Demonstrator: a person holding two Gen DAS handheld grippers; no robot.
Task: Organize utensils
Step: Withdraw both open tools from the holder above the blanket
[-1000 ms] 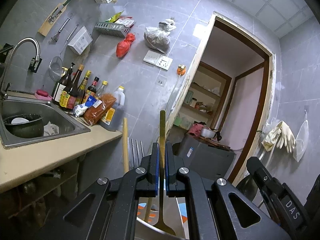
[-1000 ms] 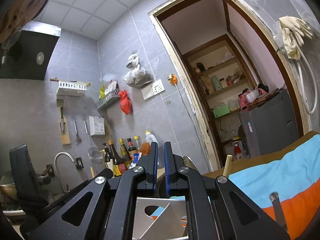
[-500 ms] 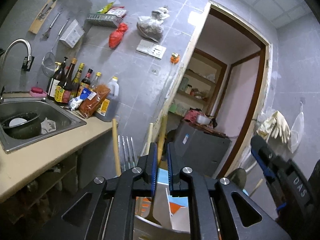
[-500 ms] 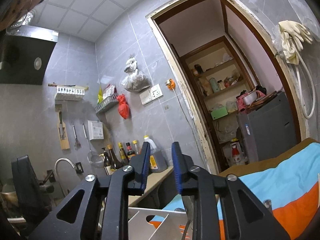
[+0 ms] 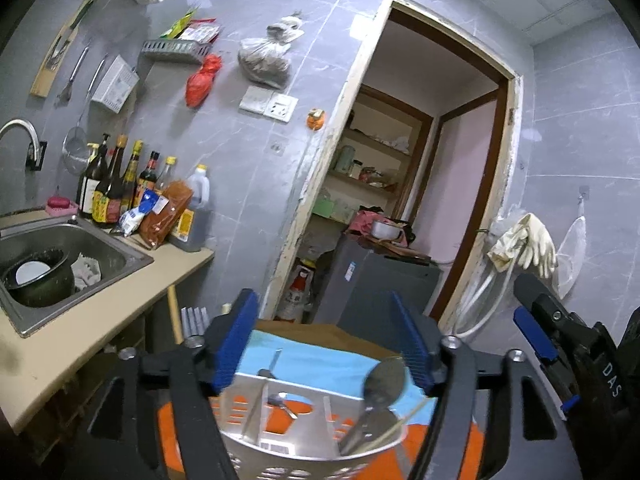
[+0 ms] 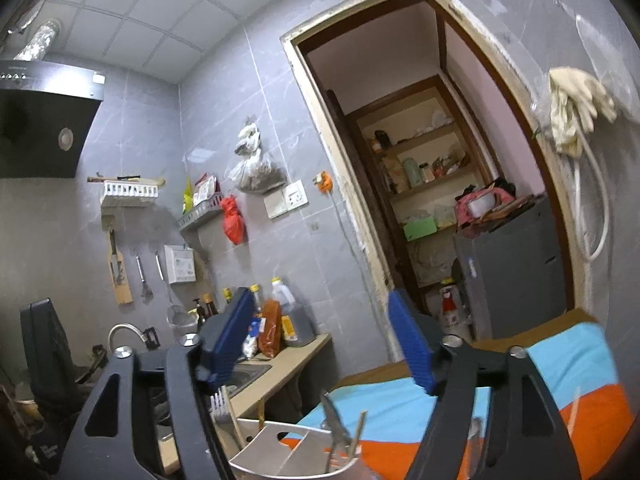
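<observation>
- Left gripper: spread wide, blue pads far apart, nothing between them; a second ago pressed tight on an upright yellowish handle, half a second ago just starting to part.
- Same gripper: hovering above the metal utensil holder, now seen from higher up than in the earlier left wrist views.
- Right gripper: also spread wide and empty; shut a second ago, slightly parted half a second ago.
- Metal utensil holder: silver, perforated, split by inner dividers, resting on the blue and orange cloth; also visible at the bottom of the right wrist view.
- Spoon: leaning bowl-up in the holder's right compartment beside a thin pale stick; not seen there in the earlier left wrist views.
- Fork: tines up at the holder's left side, next to a wooden handle.
- Yellowish handle from a second ago: no longer between the left pads; cannot tell which item in the holder it belongs to.
- Sink with a dark pot inside, sauce bottles lined up behind on the counter; placed as before.
- Doorway, grey fridge and hanging gloves: unchanged apart from the shifted viewpoint.
</observation>
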